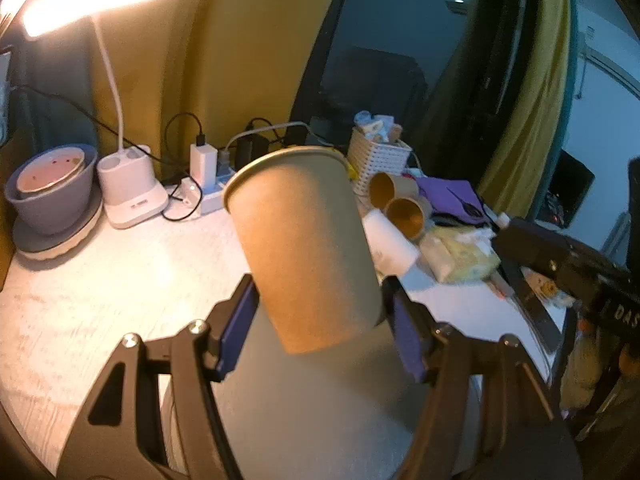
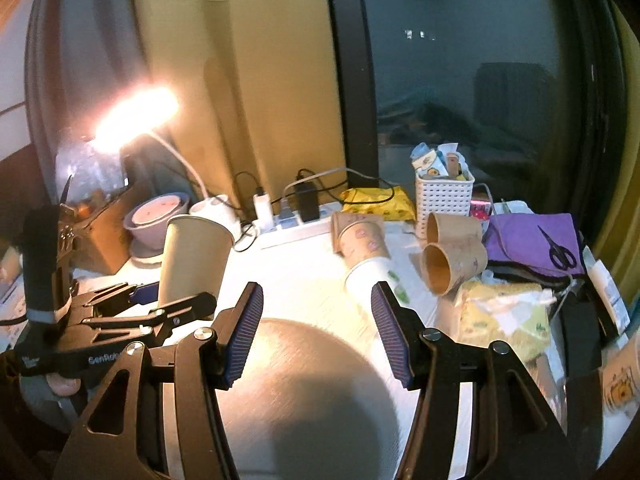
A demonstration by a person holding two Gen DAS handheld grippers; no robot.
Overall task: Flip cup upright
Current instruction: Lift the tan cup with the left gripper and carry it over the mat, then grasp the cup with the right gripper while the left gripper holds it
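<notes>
While the left gripper [image 1: 320,320] pinches the cup [image 1: 304,248] between its jaws, that cup rides above the tabletop [image 1: 120,280], mouth up and leaning slightly. Over on the right gripper [image 2: 316,328], the jaws stand spread with nothing between them. Beyond those jaws lie spare cups [image 2: 452,264] on their sides, beside a white basket [image 2: 444,200].

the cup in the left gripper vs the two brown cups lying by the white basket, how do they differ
The held cup is mouth up, nearly upright, clamped low in the left gripper; the two brown cups lie on their sides, mouths toward the camera, ungripped. The held cup looks taller and plain; the lying ones are shorter, with faint prints. All are brown paper cups.
</notes>
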